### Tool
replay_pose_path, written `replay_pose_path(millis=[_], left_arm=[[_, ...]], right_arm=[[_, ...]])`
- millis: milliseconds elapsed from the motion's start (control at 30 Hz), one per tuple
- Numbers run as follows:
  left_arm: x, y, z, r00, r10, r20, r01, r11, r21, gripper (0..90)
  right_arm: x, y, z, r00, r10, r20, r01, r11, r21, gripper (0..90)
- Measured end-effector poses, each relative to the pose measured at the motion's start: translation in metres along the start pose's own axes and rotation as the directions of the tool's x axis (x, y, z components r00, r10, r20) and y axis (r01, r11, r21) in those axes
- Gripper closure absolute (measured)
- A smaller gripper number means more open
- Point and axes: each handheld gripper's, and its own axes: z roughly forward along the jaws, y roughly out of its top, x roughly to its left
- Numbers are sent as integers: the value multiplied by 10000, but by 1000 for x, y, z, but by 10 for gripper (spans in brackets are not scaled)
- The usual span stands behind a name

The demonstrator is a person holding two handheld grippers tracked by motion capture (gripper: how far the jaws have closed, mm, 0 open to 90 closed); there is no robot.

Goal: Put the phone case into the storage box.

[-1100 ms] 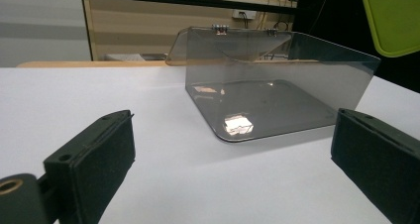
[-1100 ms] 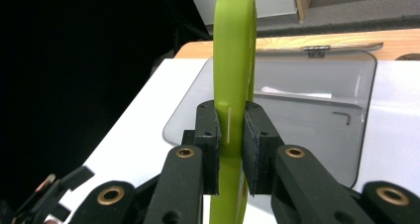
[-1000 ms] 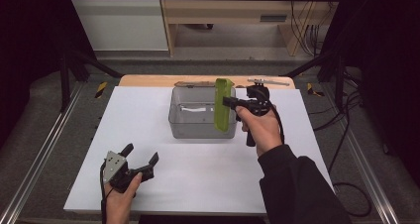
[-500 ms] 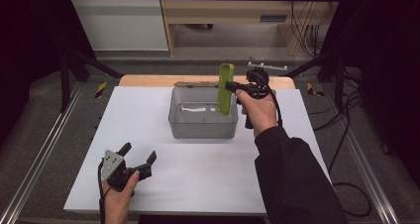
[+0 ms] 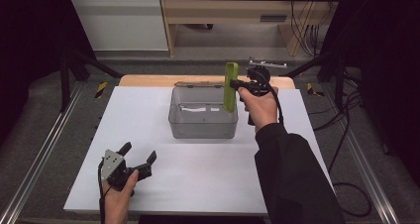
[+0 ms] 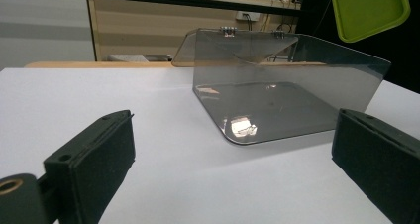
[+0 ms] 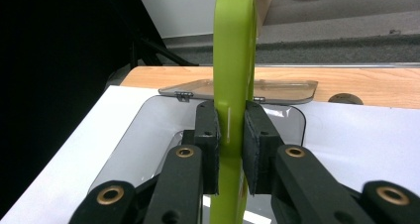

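A flat lime-green tray (image 5: 230,87) stands on edge above the right end of a clear grey box (image 5: 203,132). My right gripper (image 5: 236,86) is shut on it, with the pads pressed on both faces in the right gripper view (image 7: 230,130), where the green tray (image 7: 235,60) rises over the box (image 7: 148,135). The box's hinged lid (image 5: 198,84) lies open behind it. My left gripper (image 5: 138,152) rests low at the table's near left, open, with nothing between its jaws (image 6: 233,154). It faces the box (image 6: 287,85), and the tray's corner (image 6: 369,11) hangs at upper right.
The box sits mid-table on a white sheet (image 5: 198,184). A wooden board (image 5: 148,80) runs along the far edge. Metal rails (image 5: 39,159) flank the table, and cables (image 5: 346,135) hang at the right.
The right hand has carried the green tray a little to the right and turned it from a tilt to upright, edge-on. The left gripper has stayed put.
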Motion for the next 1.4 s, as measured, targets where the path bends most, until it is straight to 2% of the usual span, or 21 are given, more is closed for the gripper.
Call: replay_pose_path(millis=[433, 1400], left_arm=[[-1, 1, -1, 9998, 177, -1, -177, 9998, -39, 25], [-1, 1, -1, 9997, 231, 82, -231, 9997, -52, 20]], right_arm=[[0, 2, 4, 9998, -109, 155, 108, 9999, 56, 789], [-4, -1, 11, 9978, -332, 566, 312, 9989, 354, 788]])
